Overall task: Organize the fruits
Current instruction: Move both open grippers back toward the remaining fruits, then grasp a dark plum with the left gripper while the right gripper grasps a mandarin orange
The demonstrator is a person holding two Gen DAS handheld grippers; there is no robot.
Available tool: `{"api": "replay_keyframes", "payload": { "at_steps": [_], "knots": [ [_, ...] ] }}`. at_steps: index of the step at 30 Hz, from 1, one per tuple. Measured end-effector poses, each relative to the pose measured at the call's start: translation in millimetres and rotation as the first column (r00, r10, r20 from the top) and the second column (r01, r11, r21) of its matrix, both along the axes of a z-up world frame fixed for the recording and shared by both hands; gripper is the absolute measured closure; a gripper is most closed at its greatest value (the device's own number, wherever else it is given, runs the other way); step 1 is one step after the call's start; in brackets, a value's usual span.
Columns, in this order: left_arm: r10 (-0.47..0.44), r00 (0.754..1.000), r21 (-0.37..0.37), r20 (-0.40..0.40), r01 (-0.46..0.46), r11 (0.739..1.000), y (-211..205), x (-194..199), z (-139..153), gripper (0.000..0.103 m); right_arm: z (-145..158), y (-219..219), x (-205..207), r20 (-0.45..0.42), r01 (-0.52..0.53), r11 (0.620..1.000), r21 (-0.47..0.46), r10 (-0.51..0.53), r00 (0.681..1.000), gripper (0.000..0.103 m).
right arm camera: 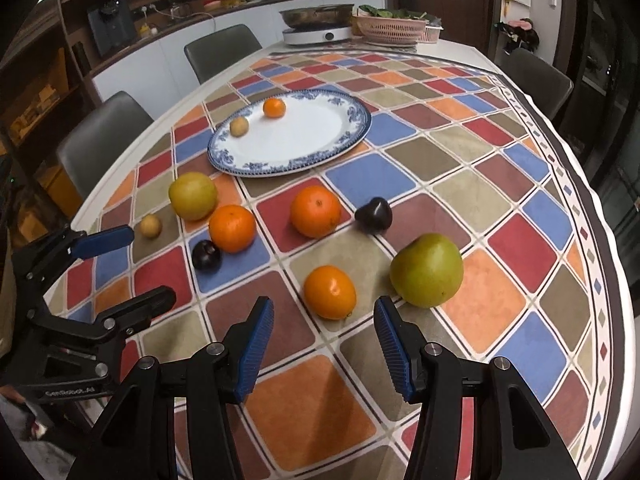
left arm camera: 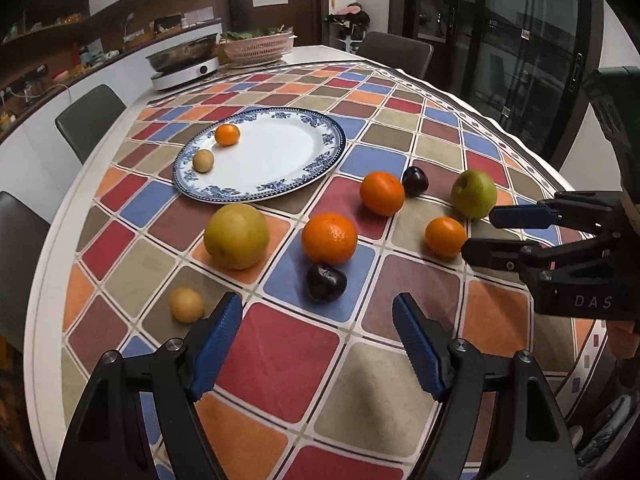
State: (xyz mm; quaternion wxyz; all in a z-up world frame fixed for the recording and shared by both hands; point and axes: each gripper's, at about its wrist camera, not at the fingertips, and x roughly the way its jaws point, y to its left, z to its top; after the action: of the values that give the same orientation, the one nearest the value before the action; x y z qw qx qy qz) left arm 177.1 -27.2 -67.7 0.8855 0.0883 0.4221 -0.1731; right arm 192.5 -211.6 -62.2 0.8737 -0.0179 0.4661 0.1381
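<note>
A blue-and-white plate (left arm camera: 304,168) (right arm camera: 344,136) holds a small orange (left arm camera: 227,135) (right arm camera: 274,107) and a small tan fruit (left arm camera: 203,160) (right arm camera: 239,125). On the checked cloth lie a yellow pear (left arm camera: 236,236) (right arm camera: 193,196), oranges (left arm camera: 329,238) (left arm camera: 382,193) (left arm camera: 445,236) (right arm camera: 329,292), two dark plums (left arm camera: 326,282) (left arm camera: 415,181), a green pear (left arm camera: 474,193) (right arm camera: 426,270) and a small tan fruit (left arm camera: 186,305) (right arm camera: 151,225). My left gripper (left arm camera: 318,310) is open and empty, just short of the near plum. My right gripper (right arm camera: 324,314) is open and empty, just short of the nearest orange.
At the table's far end stand an induction cooker with a metal pan (left arm camera: 182,62) (right arm camera: 318,24) and a pink basket of greens (left arm camera: 258,46) (right arm camera: 392,26). Grey chairs (left arm camera: 90,120) (right arm camera: 102,140) stand around the table. The table edge curves close on the right (right arm camera: 616,280).
</note>
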Motion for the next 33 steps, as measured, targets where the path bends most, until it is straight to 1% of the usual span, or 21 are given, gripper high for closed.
{"api": "replay_keyframes", "payload": {
  "at_steps": [4, 7, 11, 15, 16, 17, 21, 23, 26, 31, 33],
  "knots": [
    [-0.004, 1.000, 0.006, -0.012, 0.004, 1.000, -1, 7, -8, 0.026, -9, 1, 3, -0.020, -0.001, 1.000, 0.004, 0.001, 1.000, 0.050],
    [-0.009, 0.999, -0.008, -0.036, 0.009, 1.000, -3, 13, -13, 0.029, -13, 0, 6, -0.031, 0.001, 1.000, 0.011, -0.001, 1.000, 0.050],
    [-0.013, 0.998, -0.013, -0.065, 0.012, 1.000, -5, 21, -20, 0.039, -18, 1, 11, -0.047, 0.008, 1.000, 0.020, -0.007, 0.999, 0.050],
    [-0.017, 0.997, -0.025, -0.077, 0.015, 1.000, -5, 27, -23, 0.046, -21, 2, 15, -0.049, 0.007, 1.000, 0.022, -0.006, 0.999, 0.051],
    [-0.017, 0.997, -0.029, -0.079, 0.015, 0.999, -6, 29, -24, 0.047, -21, 2, 16, -0.050, 0.007, 1.000, 0.025, -0.006, 0.999, 0.052],
    [-0.017, 0.997, -0.030, -0.081, 0.014, 0.999, -6, 30, -24, 0.050, -22, 2, 18, -0.052, 0.007, 0.999, 0.031, -0.005, 0.999, 0.055],
    [-0.020, 0.995, -0.041, -0.093, 0.016, 0.999, -6, 35, -25, 0.056, -25, 1, 24, -0.067, 0.003, 0.999, 0.048, 0.000, 0.998, 0.056],
    [-0.026, 0.994, -0.043, -0.104, 0.021, 0.999, -8, 38, -26, 0.064, -27, 2, 25, -0.069, 0.000, 0.999, 0.049, 0.003, 0.998, 0.060],
    [-0.033, 0.993, -0.053, -0.116, 0.027, 0.998, -9, 39, -28, 0.067, -29, 1, 28, -0.079, 0.001, 0.998, 0.056, 0.004, 0.997, 0.061],
    [-0.024, 0.992, -0.054, -0.120, 0.017, 0.998, -8, 41, -30, 0.074, -30, 3, 30, -0.079, -0.009, 0.999, 0.049, 0.013, 0.997, 0.066],
    [-0.020, 0.992, -0.057, -0.125, 0.013, 0.998, -7, 42, -30, 0.074, -30, 4, 30, -0.076, -0.012, 0.999, 0.043, 0.015, 0.997, 0.066]
  ]
}}
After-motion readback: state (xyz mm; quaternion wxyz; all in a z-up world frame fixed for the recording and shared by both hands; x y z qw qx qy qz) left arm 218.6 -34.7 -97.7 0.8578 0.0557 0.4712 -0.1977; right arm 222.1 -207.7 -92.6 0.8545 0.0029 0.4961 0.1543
